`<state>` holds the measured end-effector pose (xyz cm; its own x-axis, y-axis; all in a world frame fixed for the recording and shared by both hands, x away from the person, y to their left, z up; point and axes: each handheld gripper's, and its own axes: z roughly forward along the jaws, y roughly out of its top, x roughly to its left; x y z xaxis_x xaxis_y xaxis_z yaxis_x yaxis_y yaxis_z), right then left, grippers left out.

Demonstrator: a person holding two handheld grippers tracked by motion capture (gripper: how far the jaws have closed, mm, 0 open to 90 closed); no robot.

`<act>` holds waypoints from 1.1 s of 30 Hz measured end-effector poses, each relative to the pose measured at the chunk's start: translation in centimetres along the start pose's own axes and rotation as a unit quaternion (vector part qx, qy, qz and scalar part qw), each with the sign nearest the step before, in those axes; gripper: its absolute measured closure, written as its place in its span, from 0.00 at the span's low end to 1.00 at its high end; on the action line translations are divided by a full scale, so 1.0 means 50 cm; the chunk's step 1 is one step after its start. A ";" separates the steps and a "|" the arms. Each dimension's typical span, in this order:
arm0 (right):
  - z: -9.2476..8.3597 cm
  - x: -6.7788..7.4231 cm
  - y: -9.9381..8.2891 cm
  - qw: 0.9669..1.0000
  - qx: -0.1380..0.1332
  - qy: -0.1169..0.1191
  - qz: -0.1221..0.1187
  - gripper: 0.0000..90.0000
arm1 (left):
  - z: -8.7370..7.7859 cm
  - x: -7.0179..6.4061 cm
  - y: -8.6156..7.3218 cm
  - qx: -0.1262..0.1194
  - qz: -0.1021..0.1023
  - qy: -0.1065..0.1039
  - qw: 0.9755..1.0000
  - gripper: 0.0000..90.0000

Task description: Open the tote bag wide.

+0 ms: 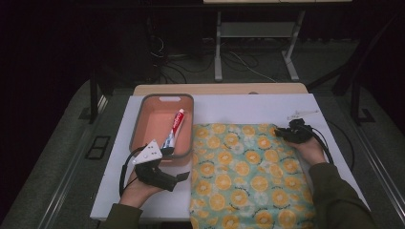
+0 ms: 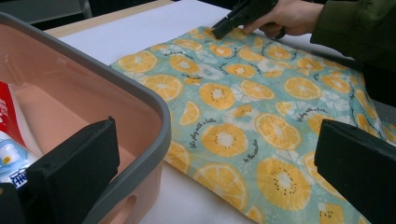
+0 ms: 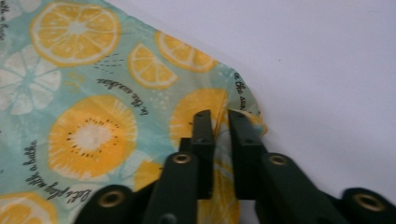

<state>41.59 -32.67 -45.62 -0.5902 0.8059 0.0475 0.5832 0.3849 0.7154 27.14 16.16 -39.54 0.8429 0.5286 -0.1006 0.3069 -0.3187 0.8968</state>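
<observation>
1 cloth [image 1: 248, 167], 1 bin [image 1: 138, 125], 1 toothpaste tube [image 1: 175, 128]

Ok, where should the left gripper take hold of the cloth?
At its near left edge by the bin, coming in low from the left. The cloth lies flat, so only an edge or corner can be pinched. The right gripper already pinches the far right corner; the left gripper is open.

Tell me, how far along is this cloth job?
Early. The toothpaste already lies in the bin. The right hand-held gripper has pinched the far corner of the cloth, which lies flat. The left hand-held gripper waits open near the bin. Any folding or lifting remains.
</observation>
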 end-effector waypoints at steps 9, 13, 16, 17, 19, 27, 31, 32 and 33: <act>-0.015 -0.036 0.028 0.998 -0.024 -0.051 0.023 0.98 | 0.001 0.001 0.000 0.001 -0.001 0.000 1.000 0.00; -0.021 -0.081 0.034 0.994 -0.023 -0.095 0.055 0.98 | 0.001 0.003 -0.001 0.002 -0.001 0.001 1.000 0.00; -0.022 -0.110 0.027 0.991 -0.015 -0.113 0.076 0.97 | 0.001 0.004 -0.001 0.002 -0.002 0.001 1.000 0.00; -0.023 -0.114 0.025 0.990 -0.017 -0.111 0.080 0.93 | 0.001 0.004 -0.001 0.002 -0.002 0.001 1.000 0.00; -0.027 -0.115 0.021 0.989 -0.026 -0.112 0.089 0.69 | 0.000 0.003 -0.001 0.001 -0.002 0.001 1.000 0.00; -0.098 -0.071 0.009 0.994 -0.027 -0.065 0.087 0.29 | -0.002 -0.001 -0.002 0.000 -0.002 0.000 1.000 0.00; -0.141 -0.028 -0.006 0.996 -0.037 -0.051 0.058 0.26 | -0.003 -0.004 -0.001 0.000 0.001 0.000 1.000 0.00; -0.149 -0.016 -0.011 0.997 -0.037 -0.042 0.049 0.25 | -0.002 -0.005 -0.001 0.000 0.000 0.000 1.000 0.00; -0.157 0.001 -0.017 0.998 -0.036 -0.030 0.038 0.25 | -0.002 -0.005 -0.001 0.001 0.002 0.000 1.000 0.00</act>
<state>36.69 -36.48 -40.74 -0.5100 0.8578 0.0634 0.5823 0.2900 0.7595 26.87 16.11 -39.50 0.8439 0.5275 -0.0977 0.3049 -0.3217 0.8964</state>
